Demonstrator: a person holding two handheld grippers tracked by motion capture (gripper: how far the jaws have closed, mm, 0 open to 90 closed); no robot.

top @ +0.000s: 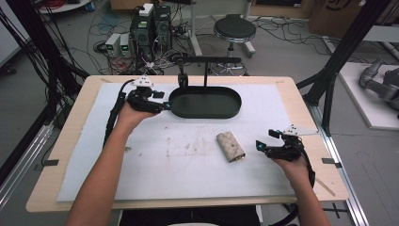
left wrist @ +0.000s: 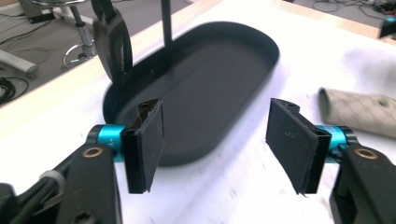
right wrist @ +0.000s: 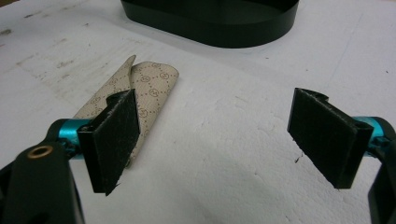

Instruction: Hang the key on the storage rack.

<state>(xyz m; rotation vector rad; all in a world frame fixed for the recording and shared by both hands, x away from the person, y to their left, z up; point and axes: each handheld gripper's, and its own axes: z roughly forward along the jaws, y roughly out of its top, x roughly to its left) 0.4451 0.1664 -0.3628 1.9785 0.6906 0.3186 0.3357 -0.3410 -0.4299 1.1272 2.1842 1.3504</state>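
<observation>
Both grippers, left (top: 165,106) by the black tray (top: 205,102), right (top: 259,145) near the beige pouch (top: 230,146), show fingers spread (nothing held); grasping the pouch likely comes next.

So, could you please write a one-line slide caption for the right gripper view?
Open right gripper hovers over the white mat, beside a beige patterned pouch and before a black oval tray.
</observation>
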